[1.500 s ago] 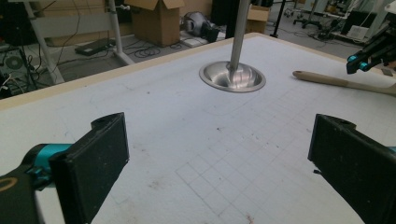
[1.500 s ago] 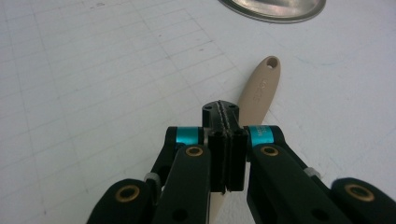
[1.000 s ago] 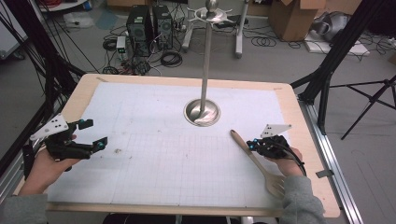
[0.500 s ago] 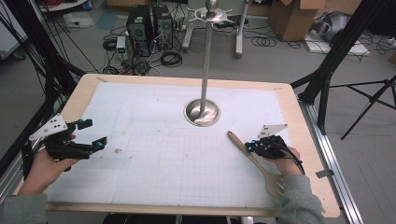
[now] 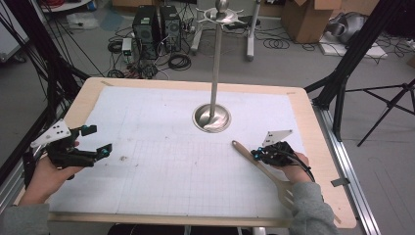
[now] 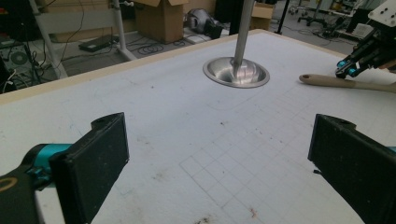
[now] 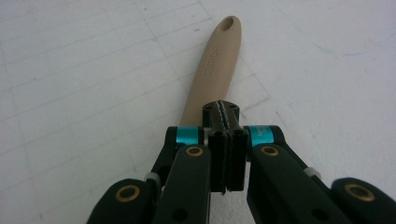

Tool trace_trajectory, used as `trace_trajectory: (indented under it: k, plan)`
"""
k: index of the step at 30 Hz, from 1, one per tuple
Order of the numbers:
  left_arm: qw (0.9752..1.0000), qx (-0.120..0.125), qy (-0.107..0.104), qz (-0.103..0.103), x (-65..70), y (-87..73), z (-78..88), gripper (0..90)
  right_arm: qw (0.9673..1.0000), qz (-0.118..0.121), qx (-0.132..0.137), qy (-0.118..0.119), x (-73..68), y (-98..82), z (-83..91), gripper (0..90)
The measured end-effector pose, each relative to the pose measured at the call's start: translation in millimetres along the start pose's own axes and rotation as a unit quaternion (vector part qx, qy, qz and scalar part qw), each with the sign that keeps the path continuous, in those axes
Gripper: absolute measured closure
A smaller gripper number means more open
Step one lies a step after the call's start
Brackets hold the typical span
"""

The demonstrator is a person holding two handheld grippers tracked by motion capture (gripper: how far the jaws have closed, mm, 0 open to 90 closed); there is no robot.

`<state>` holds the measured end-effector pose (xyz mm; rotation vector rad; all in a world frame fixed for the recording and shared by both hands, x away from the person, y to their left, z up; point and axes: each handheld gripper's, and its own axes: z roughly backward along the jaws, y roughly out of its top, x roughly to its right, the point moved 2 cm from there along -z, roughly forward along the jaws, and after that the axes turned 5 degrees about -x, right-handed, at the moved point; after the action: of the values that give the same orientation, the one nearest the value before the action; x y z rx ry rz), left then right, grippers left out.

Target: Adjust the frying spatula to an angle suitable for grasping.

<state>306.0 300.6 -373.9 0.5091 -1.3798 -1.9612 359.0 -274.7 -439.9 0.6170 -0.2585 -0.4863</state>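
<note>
The jaws of the right gripper point(image 5: 255, 154) are shut tight above the wooden spatula point(image 5: 259, 167), which lies on the surface. The left gripper point(image 5: 98, 142) waits open. Hanging it on the stand point(image 5: 215, 63) seems left.

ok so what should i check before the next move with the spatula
1. Right tool shut: ok, jaws meet with no gap.
2. Real grip on the wooden spatula: cannot tell; its handle runs out from under the closed tips.
3. Left tool out of the way: ok, open with nothing between the jaws, at the far side of the mat.
4. Hole in the handle end free: ok.
5. Metal stand upright: ok, base flat on the mat.
6. Mat between spatula and stand bare: ok.
</note>
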Motion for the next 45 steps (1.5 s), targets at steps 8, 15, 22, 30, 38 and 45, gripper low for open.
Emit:
trace_trajectory:
  k: [8, 15, 22, 30, 38, 45]
  plan:
    - [1.0000, 0.002, -0.001, 0.000, -0.6, 0.5, 1.0, 5.6, 0.9997, 0.018, -0.005, 0.015, -7.4, 7.9, -4.1, 90.0]
    - [1.0000, 0.001, 0.000, 0.000, -0.1, 0.5, 0.6, 5.6, 0.9985, 0.040, -0.005, 0.037, -15.6, 15.4, -9.3, 90.0]
    - [1.0000, 0.000, 0.000, 0.000, -0.2, 0.2, 0.5, 5.6, 0.9973, 0.054, -0.007, 0.049, -20.8, 19.2, -11.8, 90.0]
    - [1.0000, 0.001, 0.000, -0.002, -0.8, 0.5, 1.2, 5.6, 0.9945, 0.072, -0.010, 0.075, -29.5, 24.6, -15.8, 90.0]
    - [1.0000, 0.001, 0.000, -0.002, -0.2, 0.9, 1.0, 5.6, 0.9931, 0.087, -0.007, 0.078, -34.4, 28.7, -16.7, 90.0]
    - [1.0000, 0.004, 0.000, -0.005, -0.5, 1.7, 1.0, 5.6, 0.9955, 0.078, 0.020, 0.051, -33.3, 23.8, 10.5, 90.0]
